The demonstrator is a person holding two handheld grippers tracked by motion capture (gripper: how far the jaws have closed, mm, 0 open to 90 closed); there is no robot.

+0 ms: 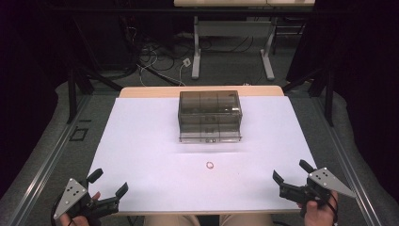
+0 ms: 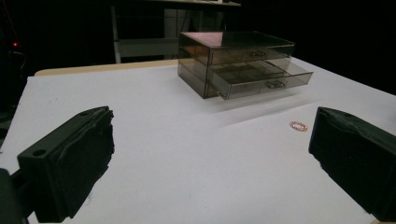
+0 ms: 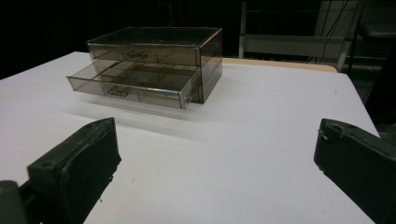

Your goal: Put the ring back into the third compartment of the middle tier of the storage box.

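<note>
A smoky transparent two-drawer box [image 1: 210,115] [image 2: 236,60] [image 3: 154,63] stands at the middle back of the white table [image 1: 141,155]. Its lower drawer [image 2: 261,79] [image 3: 128,86] is pulled partly out; the upper one is closed. A small pinkish ring [image 1: 210,165] [image 2: 298,126] lies on the table in front of the box. My left gripper [image 1: 107,183] [image 2: 210,163] is open at the near left corner, empty. My right gripper [image 1: 289,170] [image 3: 215,168] is open at the near right edge, also empty. Both are far from the ring and the box.
Beyond the table's far wooden edge [image 1: 202,90] are white desk legs [image 1: 196,52] and tangled cables [image 1: 155,56] on the floor. Dark frames and curtains flank both sides. The person's hands [image 1: 320,214] hold the grippers at the near edge.
</note>
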